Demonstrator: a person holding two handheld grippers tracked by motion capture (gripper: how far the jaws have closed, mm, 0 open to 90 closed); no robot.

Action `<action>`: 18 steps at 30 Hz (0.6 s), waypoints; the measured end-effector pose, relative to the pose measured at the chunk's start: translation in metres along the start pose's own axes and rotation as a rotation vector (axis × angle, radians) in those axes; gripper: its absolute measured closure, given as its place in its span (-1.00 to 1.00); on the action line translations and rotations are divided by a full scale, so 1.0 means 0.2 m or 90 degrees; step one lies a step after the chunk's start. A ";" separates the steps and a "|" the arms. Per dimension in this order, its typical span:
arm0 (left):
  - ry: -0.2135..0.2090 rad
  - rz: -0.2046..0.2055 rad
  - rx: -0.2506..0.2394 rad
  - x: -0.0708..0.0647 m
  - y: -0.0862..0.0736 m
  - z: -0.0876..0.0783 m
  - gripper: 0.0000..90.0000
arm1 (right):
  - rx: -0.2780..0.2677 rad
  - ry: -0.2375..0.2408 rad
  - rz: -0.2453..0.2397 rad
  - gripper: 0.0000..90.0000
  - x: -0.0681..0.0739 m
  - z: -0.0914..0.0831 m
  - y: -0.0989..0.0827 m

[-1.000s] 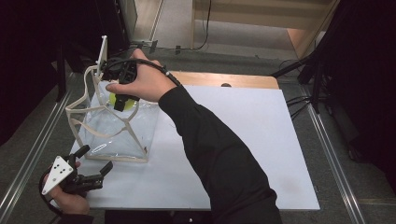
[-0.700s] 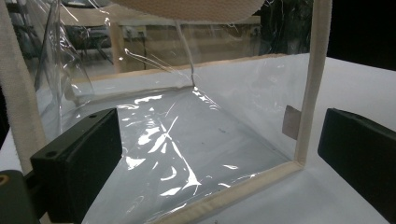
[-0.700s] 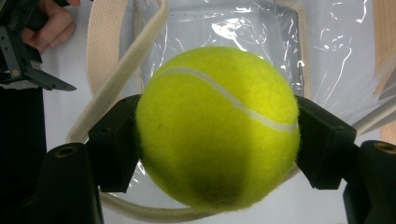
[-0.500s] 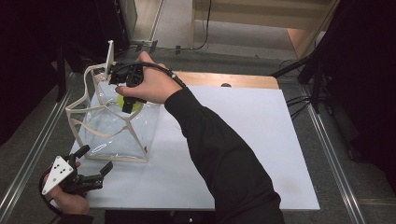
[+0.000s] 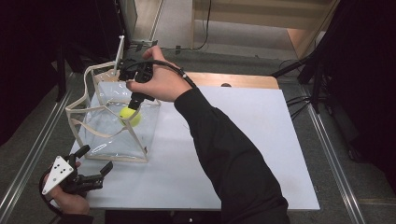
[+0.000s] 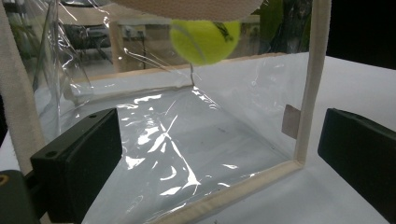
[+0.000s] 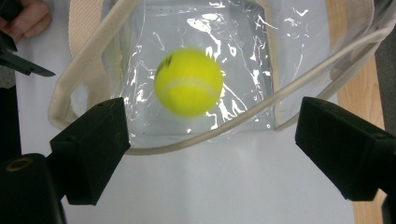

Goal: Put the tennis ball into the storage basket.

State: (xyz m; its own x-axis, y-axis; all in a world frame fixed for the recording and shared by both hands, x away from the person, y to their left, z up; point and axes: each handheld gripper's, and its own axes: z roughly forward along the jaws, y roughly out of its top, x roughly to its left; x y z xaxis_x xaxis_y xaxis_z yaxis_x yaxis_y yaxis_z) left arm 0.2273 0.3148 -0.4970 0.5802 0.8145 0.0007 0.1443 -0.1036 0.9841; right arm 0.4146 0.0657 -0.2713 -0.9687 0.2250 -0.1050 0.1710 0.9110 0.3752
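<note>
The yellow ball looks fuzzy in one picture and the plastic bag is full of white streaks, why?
Right gripper view: the tennis ball is smeared at its edges, probably motion blur. Left gripper view: its outline is sharper, and white glare streaks the creased clear bag. High view: the room behind the table is dark.

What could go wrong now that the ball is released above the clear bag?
The right gripper has just been opening, with nothing between its jaws now. The tennis ball is falling free, so it may bounce inside the clear bag and perhaps jump out. The bag is soft and the left gripper stands apart from it, so it might tip or slide.
</note>
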 end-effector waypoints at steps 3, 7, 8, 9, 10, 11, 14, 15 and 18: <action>0.000 0.001 0.002 0.00 0.00 0.00 -0.99 | 0.000 -0.001 0.003 -0.96 0.00 -0.02 -0.02; 0.000 0.003 0.002 0.00 0.00 0.00 -0.99 | 0.002 -0.004 0.009 -0.96 0.00 -0.03 -0.07; 0.000 0.002 0.003 0.00 0.00 0.00 -0.99 | 0.002 -0.002 0.010 -0.96 0.00 -0.03 -0.08; 0.000 0.002 0.003 0.00 0.00 0.00 -0.99 | 0.001 -0.002 0.007 -0.97 0.00 -0.03 -0.09; 0.000 0.003 0.003 0.00 0.00 0.00 -0.99 | 0.003 -0.002 0.012 -0.97 0.00 -0.03 -0.11; 0.000 0.003 0.003 0.00 0.00 0.00 -0.99 | 0.003 -0.002 0.010 -0.97 0.00 -0.03 -0.12; 0.001 0.003 0.003 0.00 0.00 0.00 -0.99 | 0.003 -0.004 0.021 -0.97 0.00 -0.03 -0.17; 0.002 0.003 0.004 0.00 0.00 0.00 -0.99 | 0.001 -0.002 0.022 -0.97 0.00 -0.03 -0.19; 0.003 0.003 0.004 -0.01 0.00 0.01 -0.99 | -0.001 0.000 0.028 -0.98 0.01 -0.03 -0.24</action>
State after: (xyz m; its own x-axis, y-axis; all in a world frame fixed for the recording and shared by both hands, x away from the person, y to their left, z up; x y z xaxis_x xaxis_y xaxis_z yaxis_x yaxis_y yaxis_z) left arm 0.2278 0.3130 -0.4972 0.5772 0.8166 0.0054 0.1470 -0.1105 0.9829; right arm 0.4039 0.0208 -0.2836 -0.9601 0.2655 -0.0878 0.2139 0.8995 0.3809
